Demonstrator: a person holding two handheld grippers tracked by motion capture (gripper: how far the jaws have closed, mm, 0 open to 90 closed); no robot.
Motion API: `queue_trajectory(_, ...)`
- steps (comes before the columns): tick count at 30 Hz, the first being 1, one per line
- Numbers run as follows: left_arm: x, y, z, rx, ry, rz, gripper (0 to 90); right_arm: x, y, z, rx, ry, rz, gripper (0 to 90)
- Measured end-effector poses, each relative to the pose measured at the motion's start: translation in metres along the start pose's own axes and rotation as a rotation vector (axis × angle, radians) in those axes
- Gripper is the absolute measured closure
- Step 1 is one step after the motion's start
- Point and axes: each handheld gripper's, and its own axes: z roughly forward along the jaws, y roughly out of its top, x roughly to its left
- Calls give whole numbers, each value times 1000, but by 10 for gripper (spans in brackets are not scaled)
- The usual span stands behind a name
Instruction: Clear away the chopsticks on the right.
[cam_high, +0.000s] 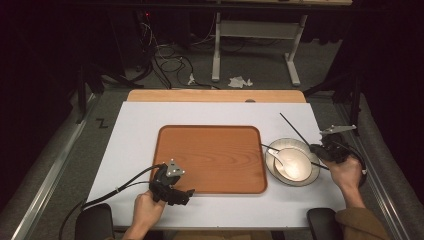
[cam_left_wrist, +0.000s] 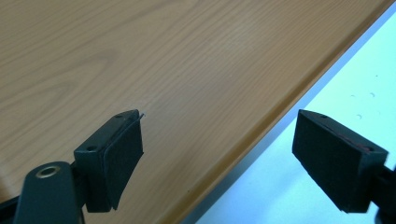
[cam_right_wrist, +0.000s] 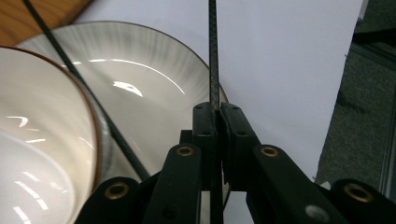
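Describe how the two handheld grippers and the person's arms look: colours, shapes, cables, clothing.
Both the left gripper and the right gripper are black, and each carries a grey three-cornered plate on top. Black cables trail from the left one toward the table's near edge. In the gripper views the jaws are flat black blocks with textured pads, on black links with brass-coloured rivets. The right arm wears a brown sleeve.

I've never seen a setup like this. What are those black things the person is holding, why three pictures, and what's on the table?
A person holds a two-jaw tool in each hand. One camera looks down from above; one rides on each tool, looking along its jaws. On the white table lie a wooden tray and, to its right, a plate bearing a bowl with a spoon. The right gripper is shut on one black chopstick; a second chopstick lies across the dishes. The left gripper is open, jaws either side of the tray's edge.
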Motion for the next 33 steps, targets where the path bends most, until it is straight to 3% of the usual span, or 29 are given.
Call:
queue_trajectory(5,0,0,-4,-31,18,0,165,13,10,-15,-50,22,-30,862)
queue_trajectory(9,0,0,-4,-29,19,1,164,25,16,-25,-87,27,-41,862)
queue_trajectory(12,0,0,-2,-18,14,2,166,36,21,-33,-104,63,-65,861)
queue_trajectory(18,0,-1,-4,-25,22,0,165,59,30,-42,-112,108,-125,861)
queue_trajectory(25,1,0,-2,-17,19,0,165,80,35,-44,-113,151,-156,861)
queue_trajectory(28,1,-1,-4,-21,24,0,165,99,38,-44,-102,185,-182,861)
queue_trajectory(31,1,0,-3,-19,23,1,165,119,37,-41,-91,214,-246,861)
queue_trajectory(32,1,0,-3,-19,23,1,165,119,37,-41,-91,214,-246,861)
queue_trajectory(33,1,0,-4,-20,24,1,165,130,37,-39,-80,231,-265,861)
